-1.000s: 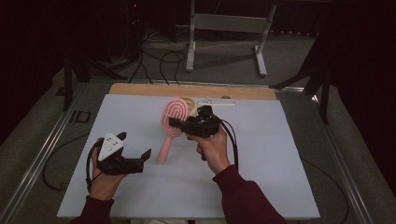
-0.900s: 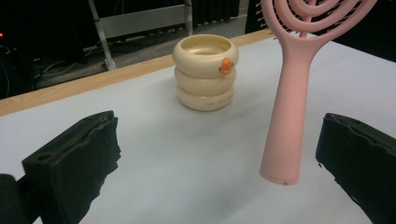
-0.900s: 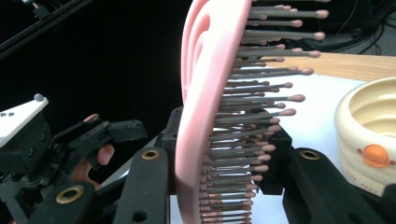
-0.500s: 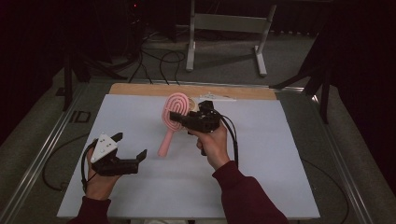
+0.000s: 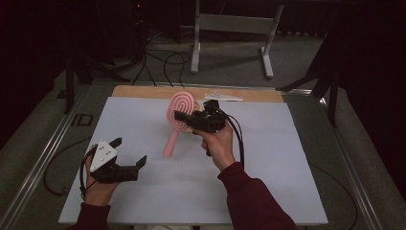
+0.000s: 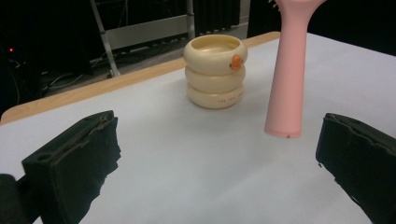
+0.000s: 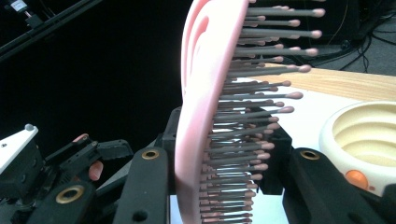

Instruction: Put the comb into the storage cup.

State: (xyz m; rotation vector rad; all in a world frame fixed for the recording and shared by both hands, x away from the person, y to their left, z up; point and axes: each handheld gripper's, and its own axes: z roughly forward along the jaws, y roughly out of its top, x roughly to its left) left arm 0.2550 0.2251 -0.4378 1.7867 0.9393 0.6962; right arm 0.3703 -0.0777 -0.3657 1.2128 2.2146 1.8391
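In the high view, the right gripper [image 5: 178, 115] sits near the centre of the white table [image 5: 287, 163] and is clamped on the head of the pink hairbrush [image 5: 178, 122], whose handle hangs down toward seven o'clock with its tip just above or on the sheet; gripping the head rather than the handle likely leaves the handle free to be steered or lowered into something. The left gripper [image 5: 129, 152] rests at about eight o'clock from the brush, well apart from it, jaws spread and holding nothing, probably waiting in reserve. In the left gripper view, those jaws stand wide at the bottom corners, the brush handle [image 6: 289, 84] hangs at two o'clock, and a cream ribbed cup [image 6: 215, 71] with a small orange mark stands upright at twelve o'clock behind it, a plausible place for the brush to go. In the right gripper view, the jaws press the brush head [image 7: 205, 116] edge-on, bristles pointing toward three o'clock, with the cup [image 7: 362, 135] at four o'clock, near.
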